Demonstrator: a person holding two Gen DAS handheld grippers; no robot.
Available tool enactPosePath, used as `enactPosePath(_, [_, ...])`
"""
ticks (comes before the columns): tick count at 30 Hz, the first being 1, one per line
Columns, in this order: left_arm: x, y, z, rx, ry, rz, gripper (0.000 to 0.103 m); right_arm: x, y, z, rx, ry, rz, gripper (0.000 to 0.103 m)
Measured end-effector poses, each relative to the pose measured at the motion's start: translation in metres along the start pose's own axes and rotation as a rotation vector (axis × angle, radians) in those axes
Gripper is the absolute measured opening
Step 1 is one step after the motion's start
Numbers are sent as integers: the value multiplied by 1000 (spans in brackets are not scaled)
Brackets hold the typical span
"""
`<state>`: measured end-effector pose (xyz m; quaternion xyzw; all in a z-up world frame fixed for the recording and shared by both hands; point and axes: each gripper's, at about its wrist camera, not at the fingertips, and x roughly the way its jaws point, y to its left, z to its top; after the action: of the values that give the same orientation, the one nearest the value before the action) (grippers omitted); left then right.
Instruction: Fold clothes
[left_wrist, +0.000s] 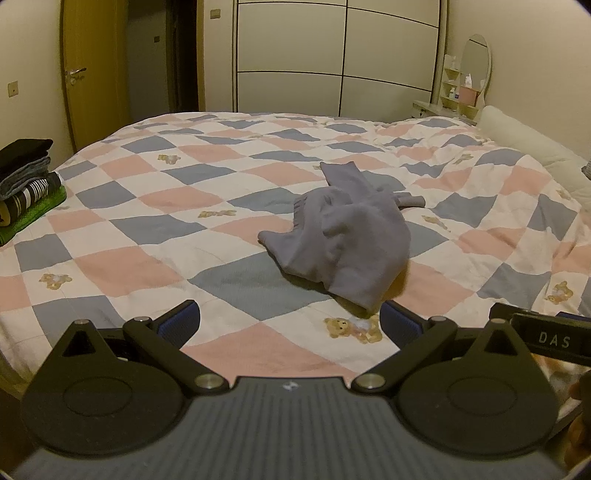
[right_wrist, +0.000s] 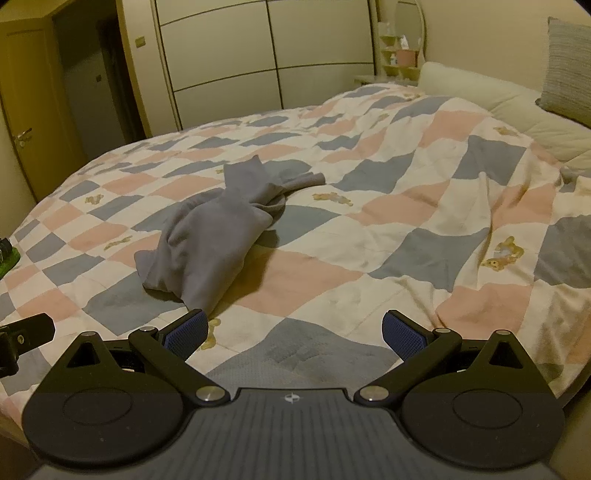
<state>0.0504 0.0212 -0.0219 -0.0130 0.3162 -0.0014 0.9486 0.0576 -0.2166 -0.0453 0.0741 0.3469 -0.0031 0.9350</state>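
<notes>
A crumpled grey-blue garment lies in a heap on the checkered quilt. It also shows in the right wrist view, left of centre on the quilt. My left gripper is open and empty, just short of the garment's near end, which lies by the right fingertip. My right gripper is open and empty, with the garment's near end just beyond its left fingertip. Part of the right gripper shows at the right edge of the left wrist view.
A stack of folded clothes sits at the bed's left edge. A white headboard cushion and a grey pillow are at the right. A wardrobe, a door and a vanity shelf with a mirror stand beyond the bed.
</notes>
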Motion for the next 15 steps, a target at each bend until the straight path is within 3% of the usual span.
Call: enactPosePath(15, [58, 15, 9, -12, 56, 12, 102, 50, 7, 8, -15, 56, -14, 103])
